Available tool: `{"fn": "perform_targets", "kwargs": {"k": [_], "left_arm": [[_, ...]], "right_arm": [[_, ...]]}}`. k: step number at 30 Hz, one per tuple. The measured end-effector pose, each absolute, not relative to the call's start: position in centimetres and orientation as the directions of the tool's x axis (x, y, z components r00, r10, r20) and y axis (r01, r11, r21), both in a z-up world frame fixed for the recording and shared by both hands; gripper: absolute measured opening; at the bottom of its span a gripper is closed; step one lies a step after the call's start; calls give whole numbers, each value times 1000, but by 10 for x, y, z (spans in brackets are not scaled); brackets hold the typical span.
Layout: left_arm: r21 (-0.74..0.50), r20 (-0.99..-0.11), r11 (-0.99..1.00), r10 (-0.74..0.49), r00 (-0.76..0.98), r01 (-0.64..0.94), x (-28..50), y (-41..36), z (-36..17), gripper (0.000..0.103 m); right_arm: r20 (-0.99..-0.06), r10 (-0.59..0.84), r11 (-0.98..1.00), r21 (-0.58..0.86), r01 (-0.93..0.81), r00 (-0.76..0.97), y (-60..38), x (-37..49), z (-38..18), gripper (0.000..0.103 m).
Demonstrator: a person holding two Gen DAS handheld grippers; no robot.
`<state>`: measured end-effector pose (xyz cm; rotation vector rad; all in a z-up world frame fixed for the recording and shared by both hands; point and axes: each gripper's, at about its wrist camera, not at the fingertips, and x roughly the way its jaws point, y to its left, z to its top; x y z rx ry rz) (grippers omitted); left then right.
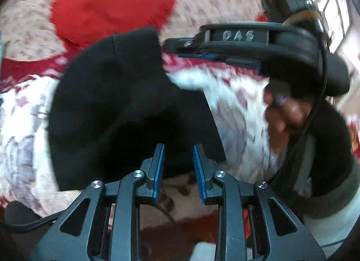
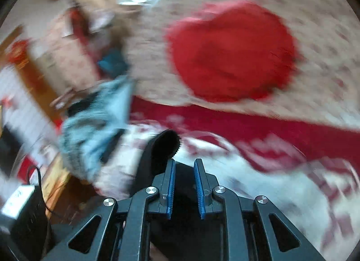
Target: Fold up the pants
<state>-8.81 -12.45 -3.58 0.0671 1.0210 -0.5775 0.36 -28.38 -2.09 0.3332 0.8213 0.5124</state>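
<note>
From the left wrist, black pants (image 1: 126, 107) are seen lying on a bed's red-and-white blanket (image 1: 238, 103), folded over. The left gripper (image 1: 178, 159) is held above their near edge, fingers narrowly parted with nothing between them. The right gripper (image 1: 247, 42) crosses beyond.

From the right wrist, the right gripper (image 2: 184, 177) is likewise narrowly parted and empty. A red garment (image 2: 231, 51) lies beyond, apparently set aside.

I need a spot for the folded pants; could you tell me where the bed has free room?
Free: the beige floral sheet right of the red garment, and the white-and-red blanket right of the black pants. Crowded: the left edge, with a light-blue garment.
</note>
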Motion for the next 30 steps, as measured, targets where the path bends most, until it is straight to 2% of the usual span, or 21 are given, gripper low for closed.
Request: {"fn": "perform_targets", "kwargs": {"k": [3, 5, 7, 9, 12, 15, 20, 21, 25, 30], "left_arm": [[-188, -815, 839, -423, 396, 510, -93, -124, -27, 25], [-179, -795, 837, -433, 425, 518, -96, -117, -10, 25], [-158, -770, 845, -429, 472, 511, -100, -105, 8, 25], [-147, -761, 863, -411, 503, 483, -96, -90, 15, 25], [-129, -760, 903, -356, 544, 410, -82, -66, 13, 25], [-128, -773, 936, -301, 559, 327, -69, -39, 5, 25], [-128, -811, 966, -233, 537, 224, -54, -11, -27, 25], [-142, -823, 966, -236, 517, 214, -50, -10, -36, 25], [-156, -841, 968, -234, 487, 197, -47, -13, -47, 25], [-186, -801, 959, -275, 532, 215, -56, -9, -18, 25]], "right_arm": [[-647, 490, 849, 506, -152, 584, -327, -8, -44, 18], [-636, 488, 838, 533, -117, 598, -345, -19, -48, 23], [-611, 510, 820, 559, -127, 606, -351, -28, -47, 41], [-588, 557, 791, 591, -159, 587, -344, -31, -47, 48], [-572, 619, 754, 623, -206, 538, -320, -24, -52, 48], [-594, 646, 743, 632, -219, 480, -290, -13, -64, 49], [-625, 632, 761, 614, -211, 458, -262, -2, -78, 49], [-619, 630, 760, 614, -211, 470, -260, 1, -78, 49], [-598, 654, 743, 624, -242, 464, -249, 2, -74, 19], [-535, 660, 738, 592, -324, 527, -258, -28, -33, 13]]}}
